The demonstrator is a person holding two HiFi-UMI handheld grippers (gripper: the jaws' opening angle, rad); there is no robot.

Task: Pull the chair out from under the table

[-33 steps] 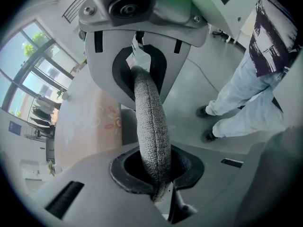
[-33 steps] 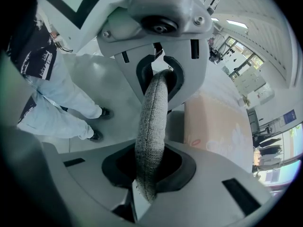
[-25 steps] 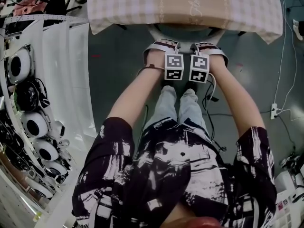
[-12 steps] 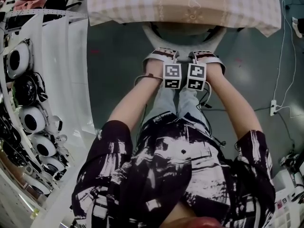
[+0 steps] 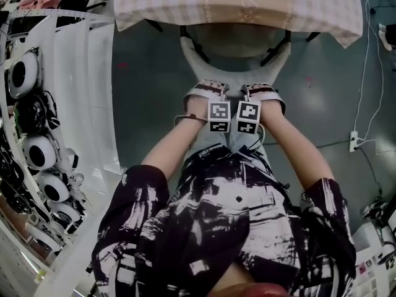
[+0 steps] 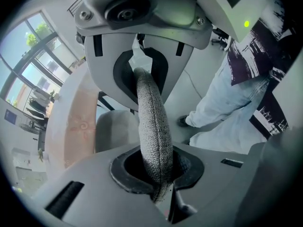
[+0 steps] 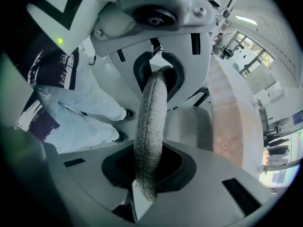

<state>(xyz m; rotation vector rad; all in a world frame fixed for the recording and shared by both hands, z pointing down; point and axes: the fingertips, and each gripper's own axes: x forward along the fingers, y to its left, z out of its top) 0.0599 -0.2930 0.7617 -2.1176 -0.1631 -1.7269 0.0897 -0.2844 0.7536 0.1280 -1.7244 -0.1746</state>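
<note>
Mid-frame, the left gripper [image 5: 208, 95] and right gripper [image 5: 263, 95] sit side by side, each clamped nearly closed on the grey fabric backrest [image 6: 152, 126] of the chair [image 5: 238, 40], just below the cloth-covered table [image 5: 185, 5] at top.

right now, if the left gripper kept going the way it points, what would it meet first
The chair back, already clamped by the left gripper; beyond that, seat or floor, unclear.

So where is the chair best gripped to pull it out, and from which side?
Grip the padded top edge of the backrest, coming from above. It is a thin rim that fits between jaws and faces the person, while the seat lies low at the table edge. The left gripper and right gripper clamp it side by side.
</note>
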